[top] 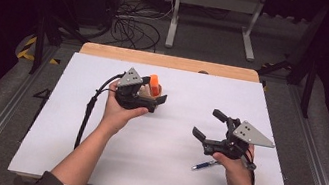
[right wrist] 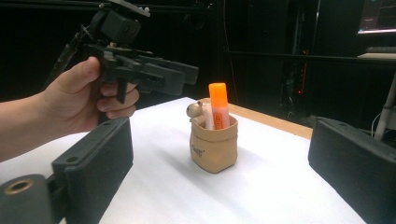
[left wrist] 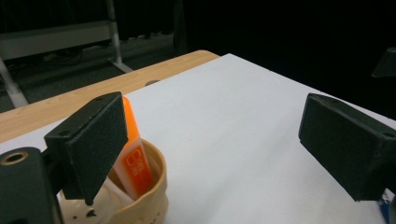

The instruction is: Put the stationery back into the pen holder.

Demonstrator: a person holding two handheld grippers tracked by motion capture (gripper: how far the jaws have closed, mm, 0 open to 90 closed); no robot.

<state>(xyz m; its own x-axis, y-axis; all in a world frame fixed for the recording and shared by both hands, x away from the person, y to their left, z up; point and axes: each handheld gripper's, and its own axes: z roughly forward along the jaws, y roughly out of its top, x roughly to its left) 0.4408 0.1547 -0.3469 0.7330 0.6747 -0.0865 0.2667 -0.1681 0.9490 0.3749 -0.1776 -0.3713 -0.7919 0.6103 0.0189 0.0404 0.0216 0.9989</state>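
Currently the left gripper (top: 157, 99), jaws released, hovers beside a tan pouch (right wrist: 213, 144) holding an orange marker (right wrist: 219, 105) on the white surface (top: 165, 163), while the right gripper (top: 210, 124), jaws also released, hangs well apart, near a blue pen (top: 205, 165)

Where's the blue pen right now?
In the high view the blue pen lies flat on the white table, right of centre toward the near edge, just under the right tool and beside that hand.
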